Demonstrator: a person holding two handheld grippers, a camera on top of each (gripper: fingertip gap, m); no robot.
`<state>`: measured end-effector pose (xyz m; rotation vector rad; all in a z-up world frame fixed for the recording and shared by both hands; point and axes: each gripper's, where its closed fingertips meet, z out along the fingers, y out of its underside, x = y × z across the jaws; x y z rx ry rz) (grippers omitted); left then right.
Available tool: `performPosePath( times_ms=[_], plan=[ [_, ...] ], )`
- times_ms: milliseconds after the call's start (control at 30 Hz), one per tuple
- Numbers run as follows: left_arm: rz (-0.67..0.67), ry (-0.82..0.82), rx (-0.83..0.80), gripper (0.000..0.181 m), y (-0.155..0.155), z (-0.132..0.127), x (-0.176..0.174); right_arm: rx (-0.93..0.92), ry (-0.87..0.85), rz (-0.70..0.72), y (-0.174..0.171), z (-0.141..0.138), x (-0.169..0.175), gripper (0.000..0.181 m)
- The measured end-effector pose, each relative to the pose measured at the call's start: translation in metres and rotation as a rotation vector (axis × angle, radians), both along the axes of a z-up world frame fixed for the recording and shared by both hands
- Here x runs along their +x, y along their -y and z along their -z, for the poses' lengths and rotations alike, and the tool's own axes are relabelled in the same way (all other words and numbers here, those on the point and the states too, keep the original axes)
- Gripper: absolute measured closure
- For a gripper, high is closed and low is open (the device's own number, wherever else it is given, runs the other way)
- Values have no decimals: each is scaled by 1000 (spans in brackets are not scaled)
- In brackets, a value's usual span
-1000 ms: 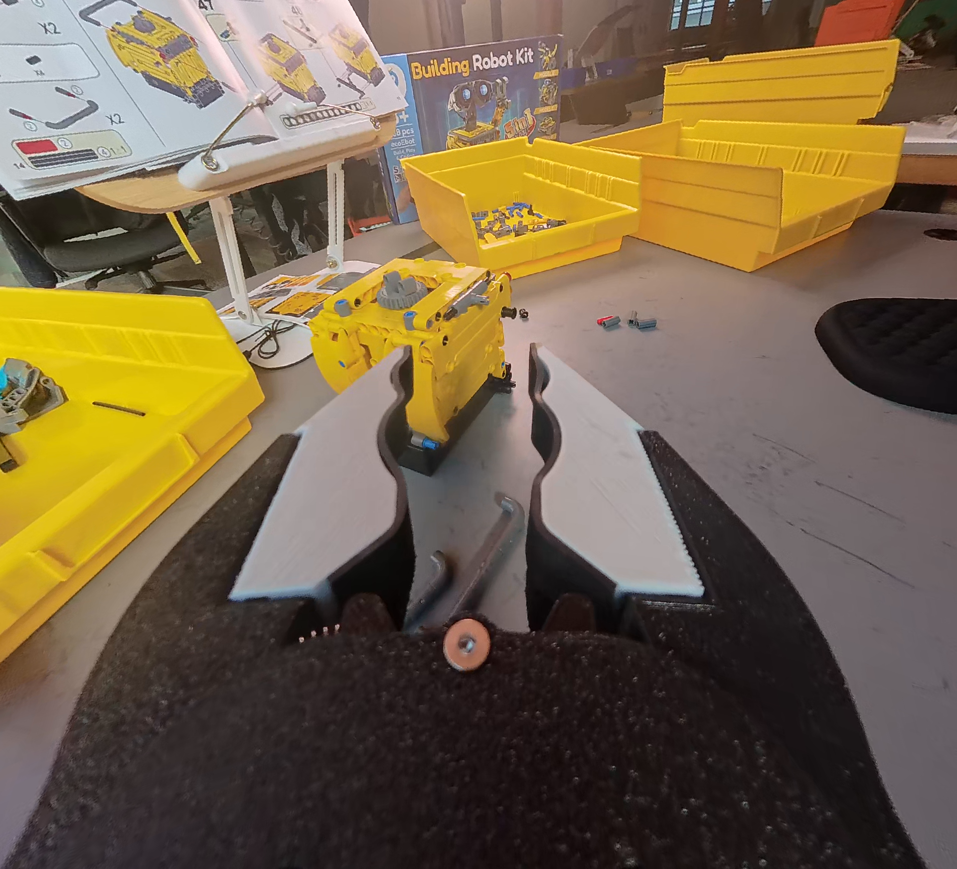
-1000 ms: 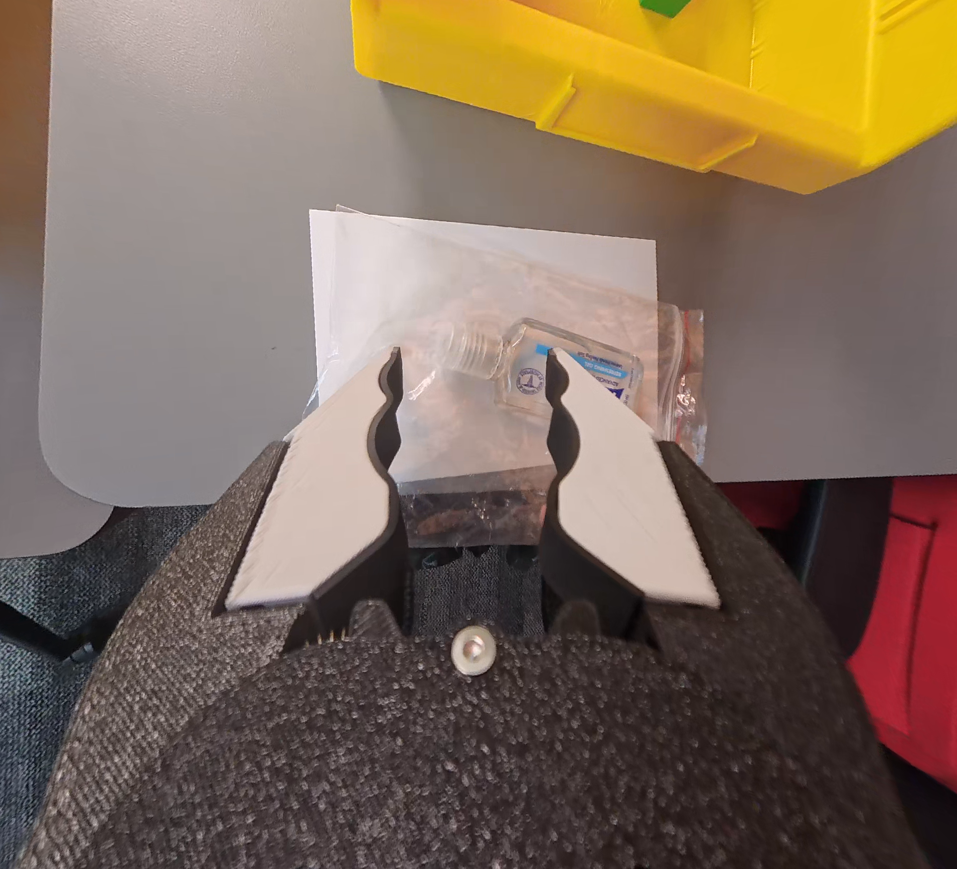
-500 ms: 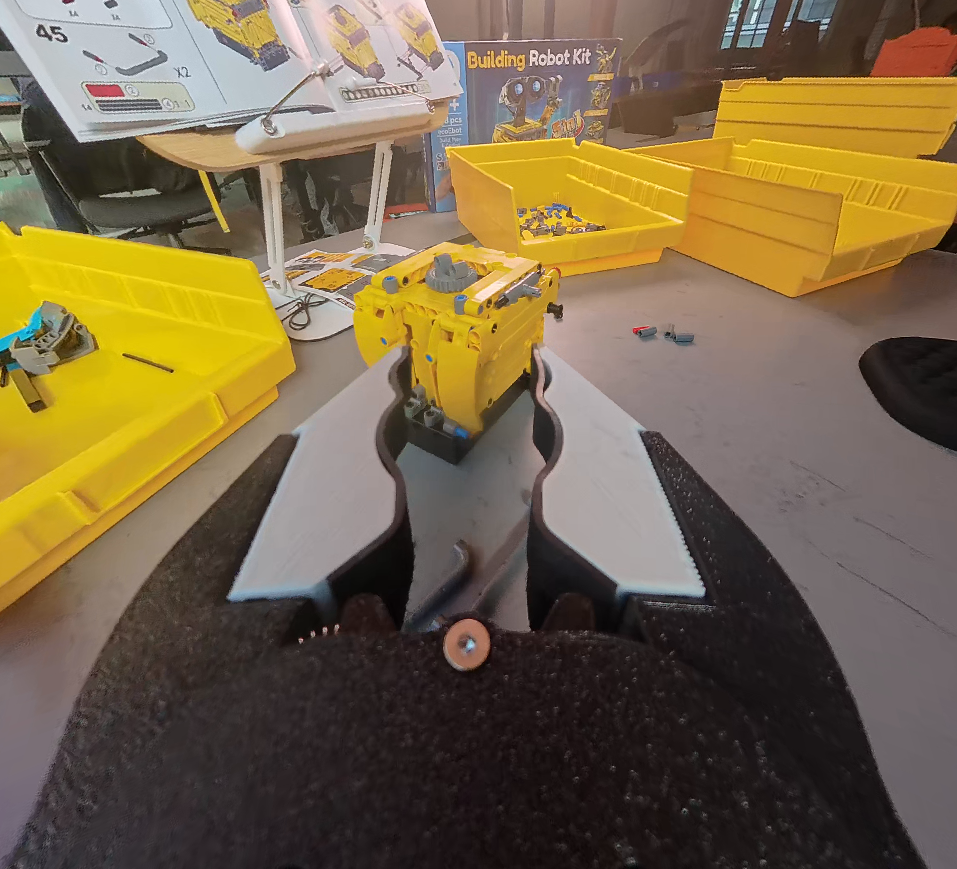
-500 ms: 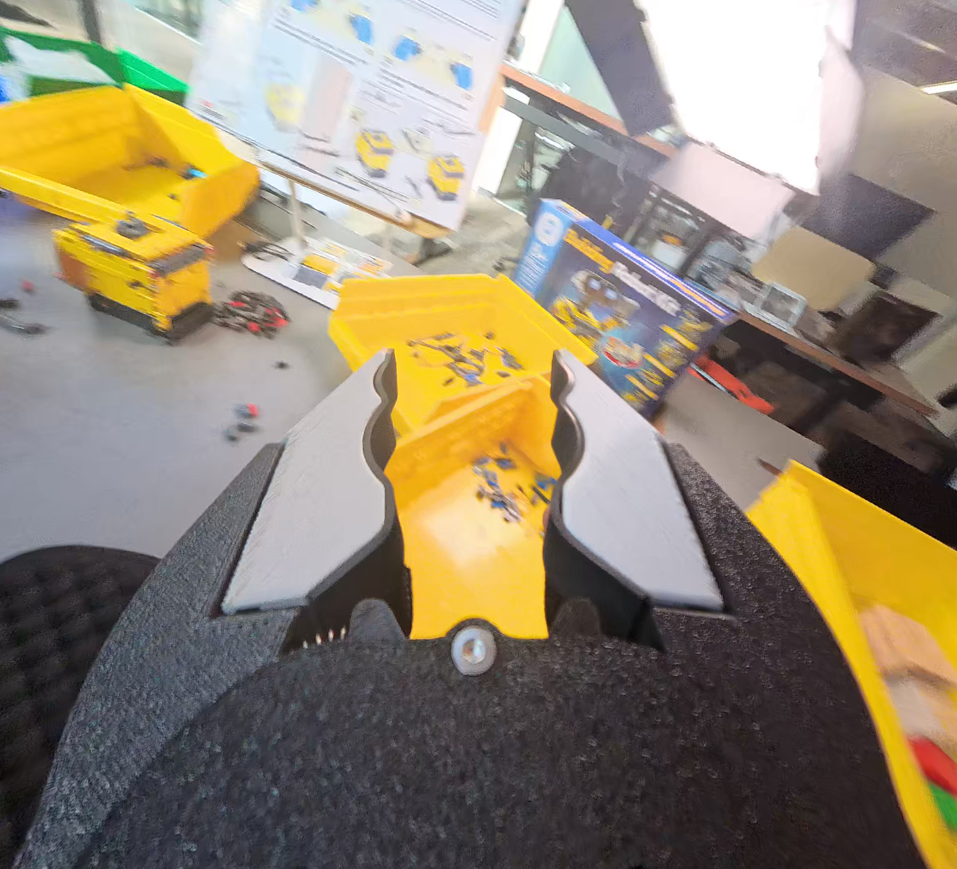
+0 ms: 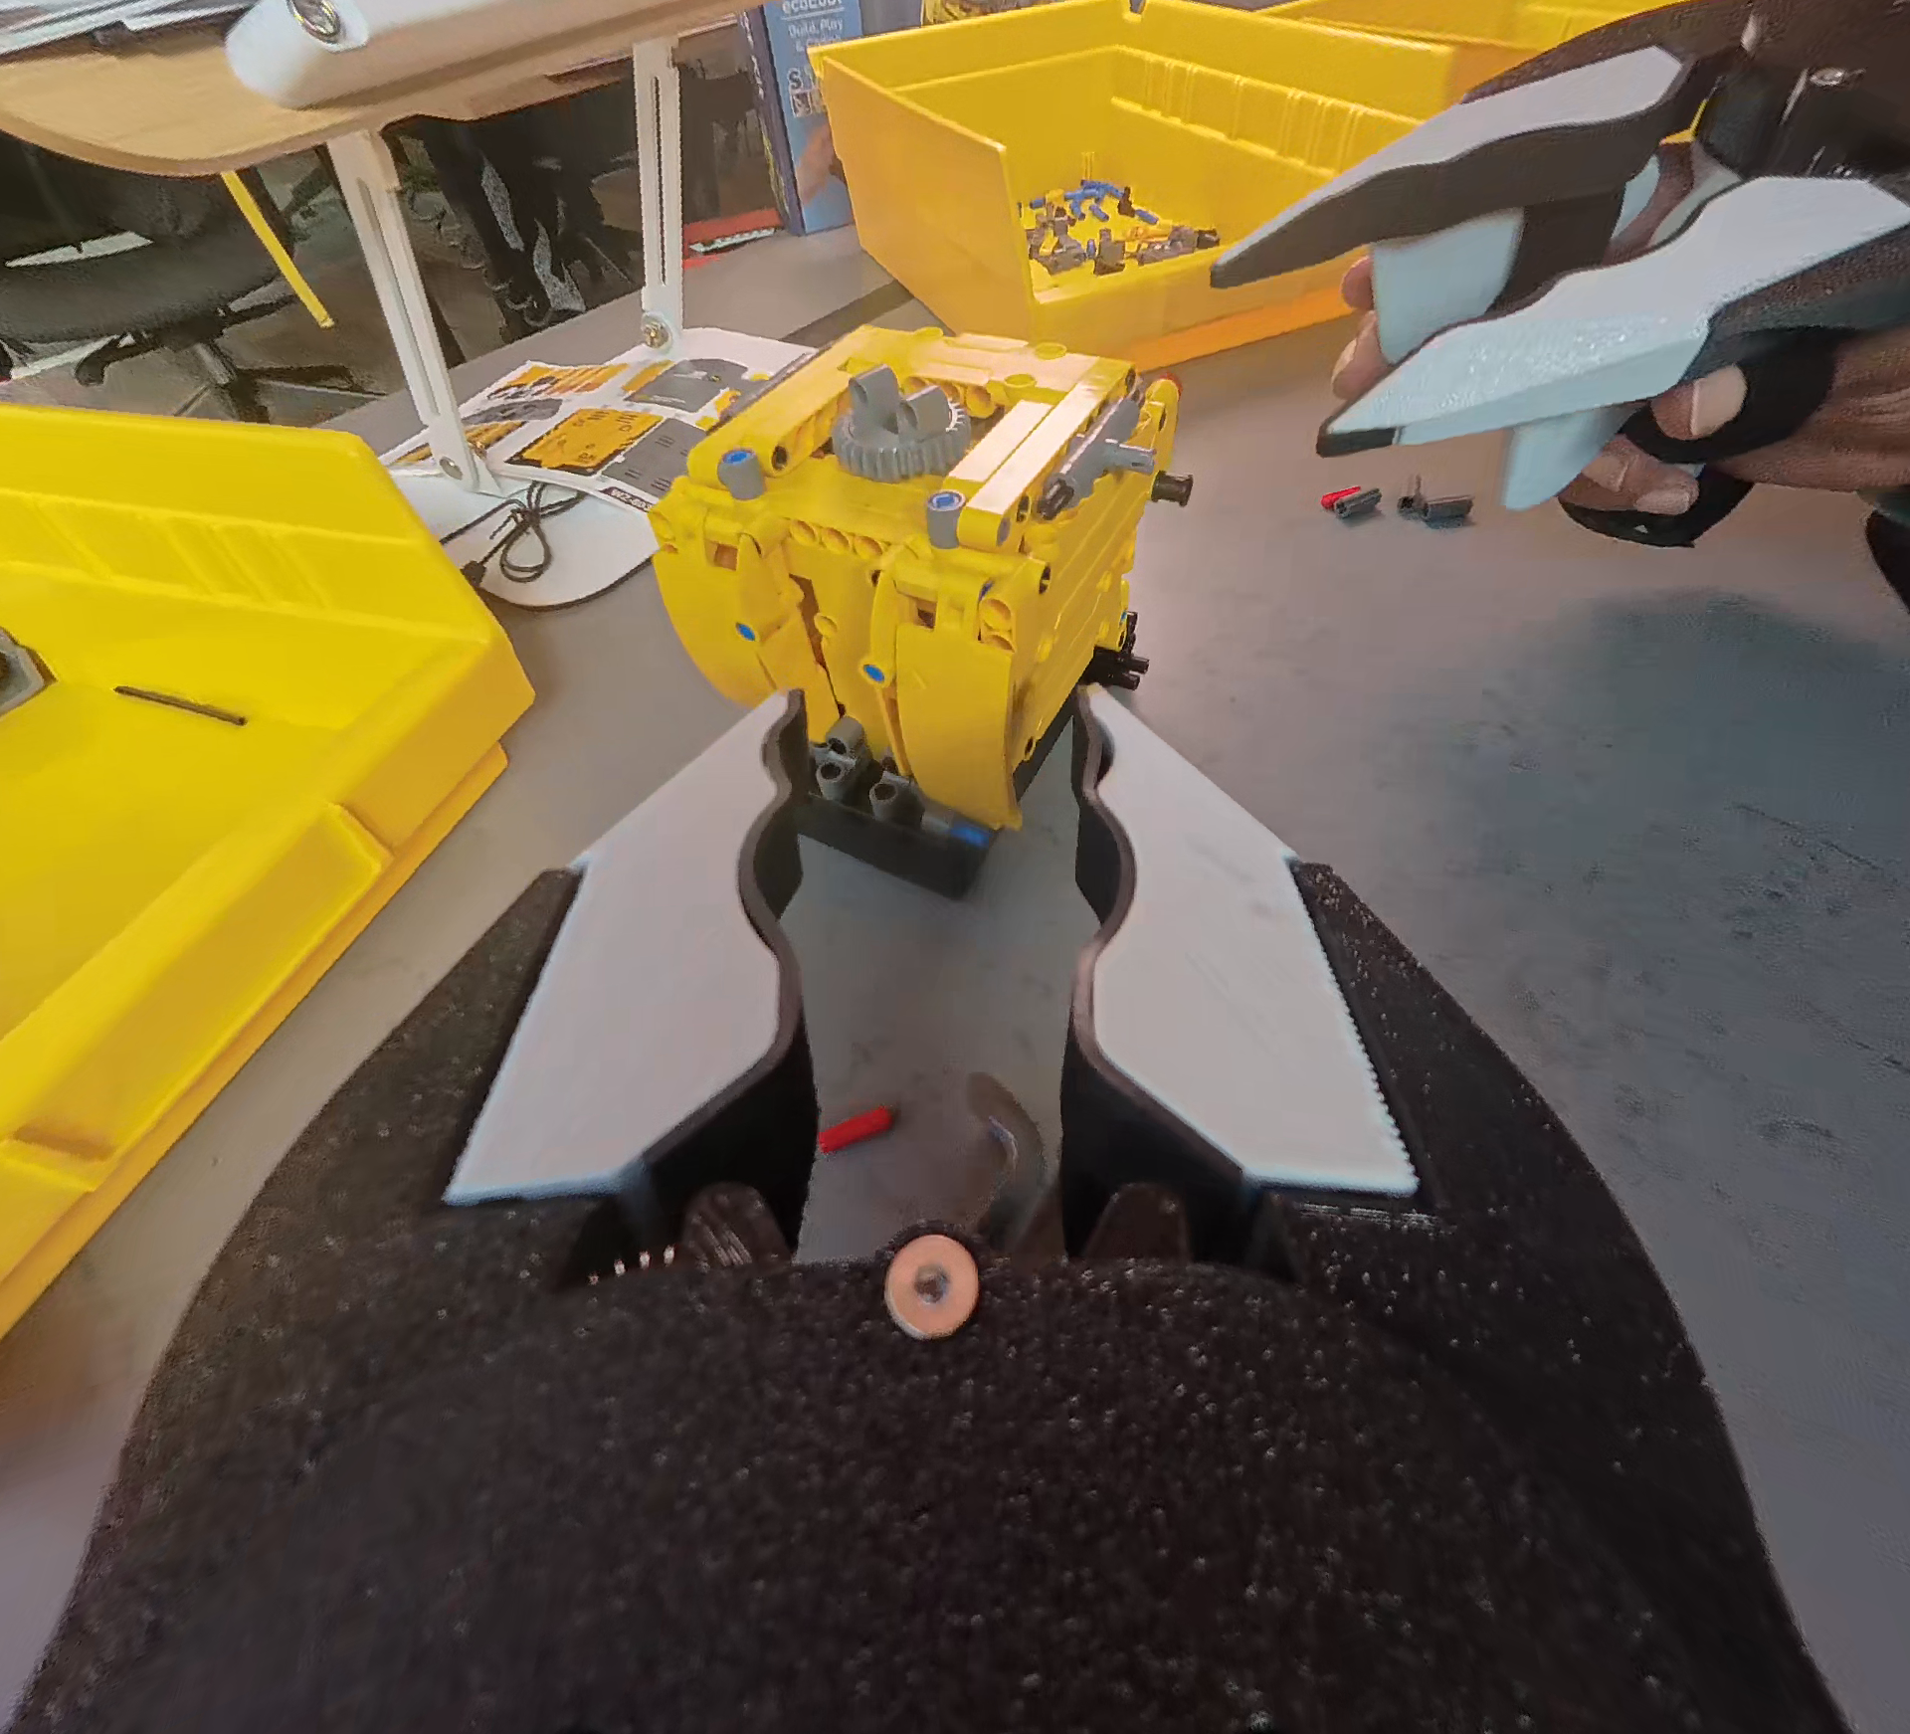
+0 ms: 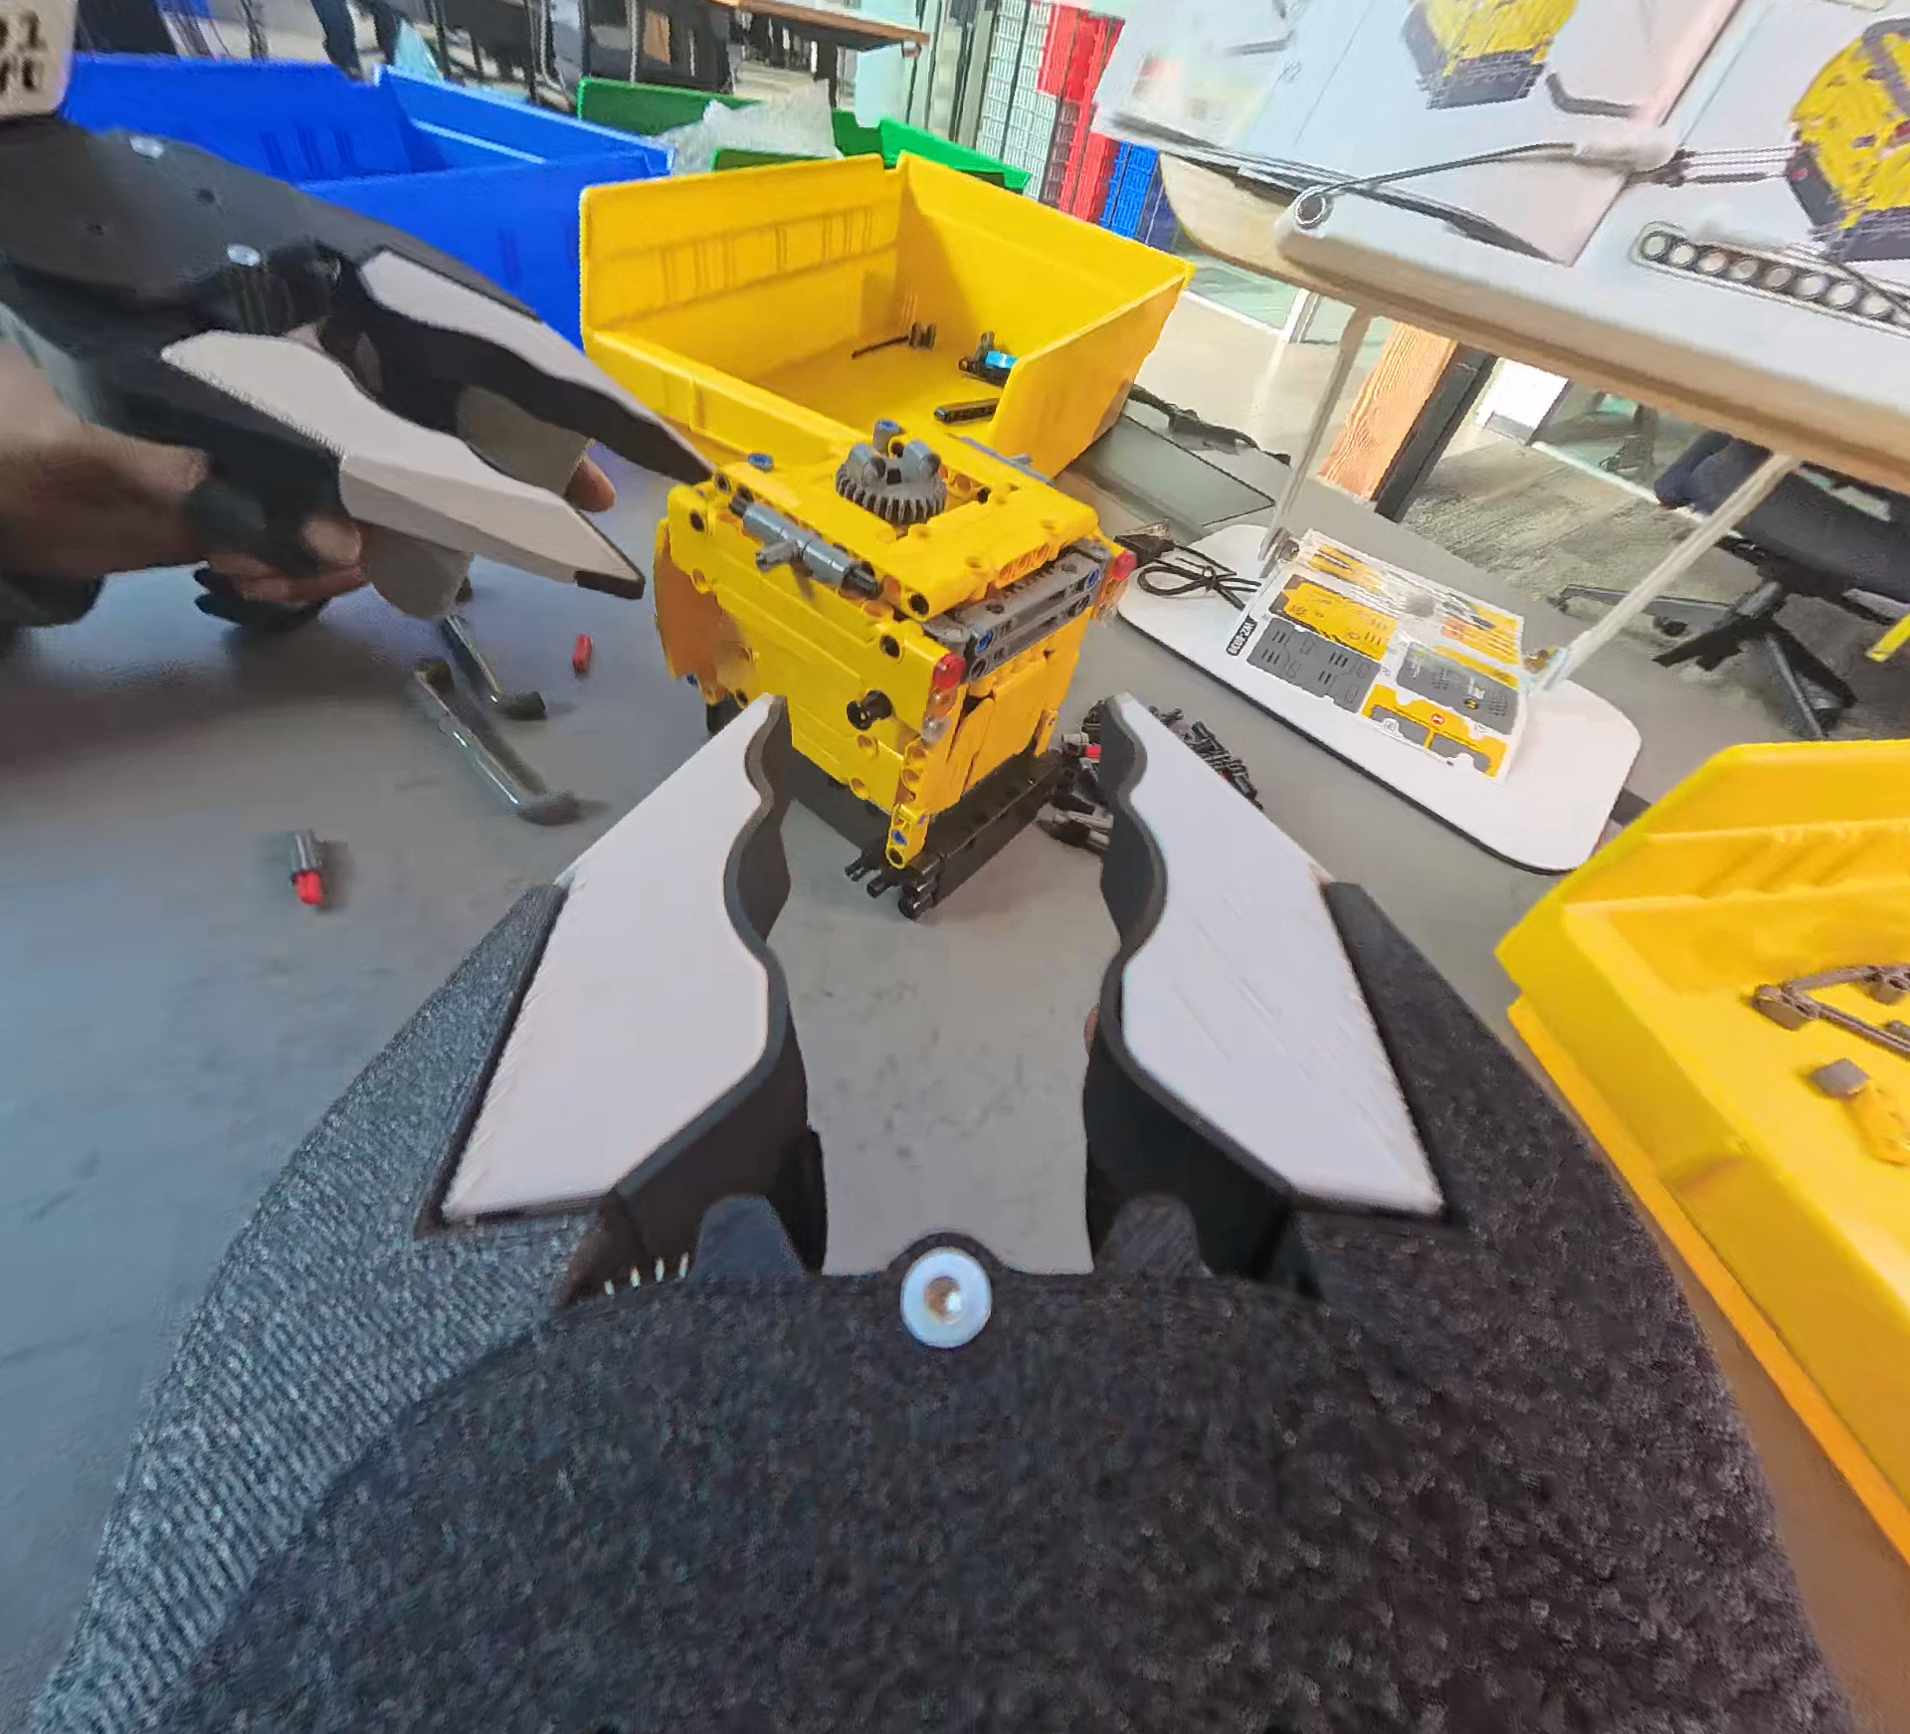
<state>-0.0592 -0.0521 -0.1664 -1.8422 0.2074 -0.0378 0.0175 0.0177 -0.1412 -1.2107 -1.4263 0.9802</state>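
1. grey table holds a yellow brick robot body in the middle.
2. left gripper is wide, its tips beside the body's base.
3. right gripper is wide too, near it.

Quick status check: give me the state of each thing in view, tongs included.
Left tongs: open, tips flanking the model's base.
Right tongs: open, empty, close to the model.
Yellow brick model: upright on the table, grey gear on top.
Instruction booklet: open, clipped on its stand.
Far yellow bin: holds small loose parts.
Red pin: lying loose on the table.
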Motion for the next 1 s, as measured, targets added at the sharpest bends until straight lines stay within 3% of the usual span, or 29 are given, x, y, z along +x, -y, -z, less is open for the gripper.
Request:
performPosePath(
  times_ms=[67, 233, 433, 667, 867, 1000],
  plan=[
    [0, -19, -34, 129, -9, 5, 0, 52, 10, 10, -1, 5, 3, 123],
    [-8, -104, -78, 147, -25, 13, -7, 90, -41, 93, -22, -8, 23, 126],
    [12, -113, -83, 150, -18, 14, -7, 82, -92, 215, -60, -19, 43, 129],
    [67, -114, -85, 149, -5, 14, 1, 64, -95, 216, -64, -16, 45, 130],
    [-83, -195, -76, 156, -9, 15, -20, 38, -100, 216, -66, -15, 45, 131],
    [-101, -199, -73, 156, -10, 15, -20, 62, -94, 213, -63, -15, 45, 131]
  ],
)
